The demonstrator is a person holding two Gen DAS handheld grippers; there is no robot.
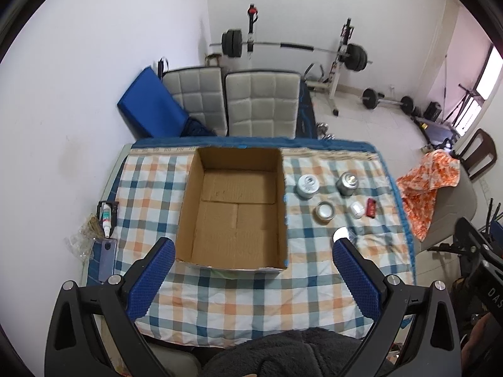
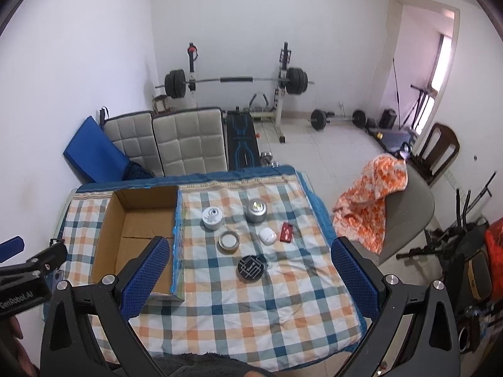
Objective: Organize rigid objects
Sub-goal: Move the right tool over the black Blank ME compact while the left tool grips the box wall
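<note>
We hold our left gripper (image 1: 253, 270) spread wide and empty above the cardboard box (image 1: 234, 207), our right gripper (image 2: 248, 270) likewise spread over the checked cloth (image 2: 251, 308), black round tin (image 2: 250, 268), white jar (image 2: 212, 217), silver can (image 2: 255, 211), earbud case (image 2: 267, 236), red lighter (image 2: 286, 232) grouped right of the box.

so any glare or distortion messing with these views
Left wrist view: fisheye bends the table edge; the window is blown out, and the round tin glares white. Right wrist view: same curvature, but that tin reads dark and patterned.
</note>
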